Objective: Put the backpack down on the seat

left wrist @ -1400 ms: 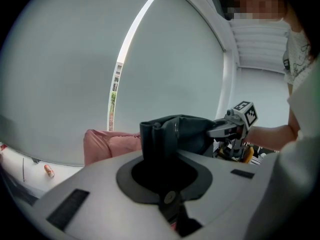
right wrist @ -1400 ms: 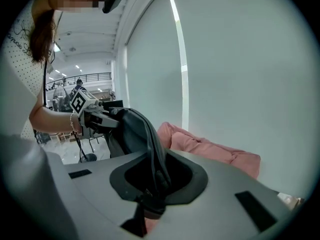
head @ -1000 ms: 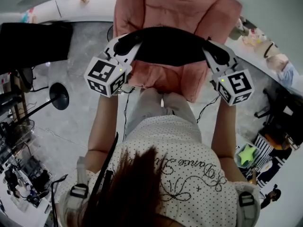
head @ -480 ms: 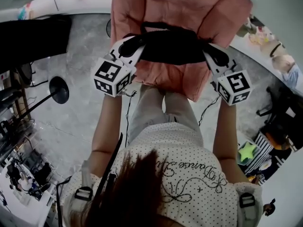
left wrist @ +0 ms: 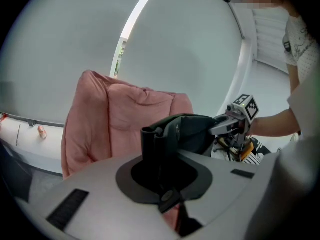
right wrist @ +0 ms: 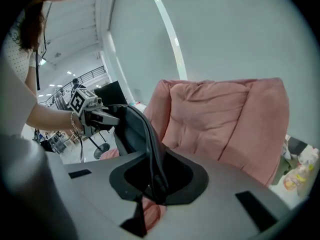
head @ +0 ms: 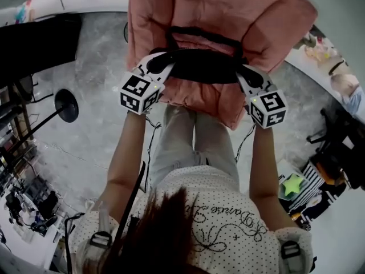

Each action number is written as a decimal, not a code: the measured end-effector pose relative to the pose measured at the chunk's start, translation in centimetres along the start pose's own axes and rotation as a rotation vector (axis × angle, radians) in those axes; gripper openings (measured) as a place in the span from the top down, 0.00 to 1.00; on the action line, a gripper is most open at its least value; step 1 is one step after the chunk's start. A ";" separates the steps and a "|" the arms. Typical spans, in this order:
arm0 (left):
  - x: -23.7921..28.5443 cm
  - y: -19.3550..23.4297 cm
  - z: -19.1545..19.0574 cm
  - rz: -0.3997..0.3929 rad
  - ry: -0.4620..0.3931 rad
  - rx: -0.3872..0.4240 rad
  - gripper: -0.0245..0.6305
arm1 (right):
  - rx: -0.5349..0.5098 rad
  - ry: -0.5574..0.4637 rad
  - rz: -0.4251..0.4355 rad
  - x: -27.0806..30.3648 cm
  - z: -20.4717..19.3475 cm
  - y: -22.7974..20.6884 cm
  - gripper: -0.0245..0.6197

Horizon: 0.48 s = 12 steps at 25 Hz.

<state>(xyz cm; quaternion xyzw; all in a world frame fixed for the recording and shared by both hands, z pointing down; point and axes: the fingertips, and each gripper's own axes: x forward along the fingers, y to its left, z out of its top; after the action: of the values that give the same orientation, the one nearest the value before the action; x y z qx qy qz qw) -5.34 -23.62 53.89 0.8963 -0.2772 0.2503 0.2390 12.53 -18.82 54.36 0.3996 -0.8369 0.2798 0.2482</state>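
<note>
Backpack (head: 202,68) above pink seat (head: 228,16), not yet down.
Left claw (head: 161,61) and right claw (head: 244,76) each clamp one end of it; an uneven release could tip it off the front edge.

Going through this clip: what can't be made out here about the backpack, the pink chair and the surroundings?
- Whether the backpack touches the seat: in the head view its own body covers the underside, and both gripper views show only its upper part.
- Top of the pink chair: cut off by the head view's upper edge.
- Chair base: covered by the cushions in every view.
- Small items on the right counter: too small to identify.
</note>
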 end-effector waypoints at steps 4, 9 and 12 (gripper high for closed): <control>2.2 1.3 -3.0 -0.025 0.046 -0.001 0.90 | 0.073 0.040 0.003 2.4 -3.5 -0.5 0.86; 5.9 2.6 -5.9 -0.039 0.084 -0.002 0.90 | 0.149 0.080 -0.020 5.0 -7.1 -2.4 0.86; 7.0 2.8 -7.9 -0.040 0.106 -0.025 0.90 | 0.175 0.122 -0.015 5.8 -9.1 -2.5 0.86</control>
<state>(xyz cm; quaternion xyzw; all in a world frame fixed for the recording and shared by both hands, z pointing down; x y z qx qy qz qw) -4.52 -23.86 64.84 0.8842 -0.2490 0.2892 0.2693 13.06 -17.19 65.28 0.4084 -0.7894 0.3740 0.2650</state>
